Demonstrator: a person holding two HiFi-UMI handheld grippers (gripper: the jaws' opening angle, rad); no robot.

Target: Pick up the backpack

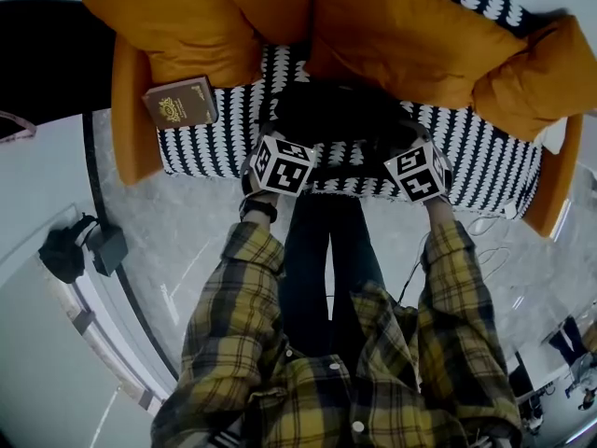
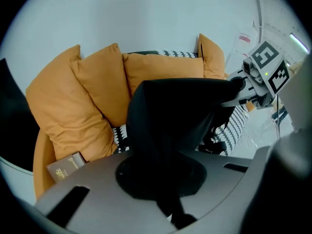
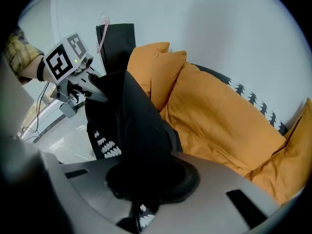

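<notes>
The black backpack (image 1: 340,119) hangs just above the sofa seat, stretched between my two grippers. My left gripper (image 1: 283,157) is shut on the bag's left side; black fabric fills its jaws (image 2: 165,179) in the left gripper view. At the bag's right side my right gripper (image 1: 415,164) is also shut, with dark fabric pinched between its jaws (image 3: 141,184). Each gripper view shows the backpack (image 2: 175,116) (image 3: 131,126) bulging ahead and the other gripper clamped on its far edge (image 2: 239,87) (image 3: 90,89). The fingertips are hidden by the fabric.
The sofa (image 1: 224,138) has a black-and-white patterned seat and several orange cushions (image 1: 410,35) along its back. A brown book (image 1: 180,102) lies on the seat at the left. A black device (image 1: 65,250) and cables (image 1: 485,241) lie on the grey floor.
</notes>
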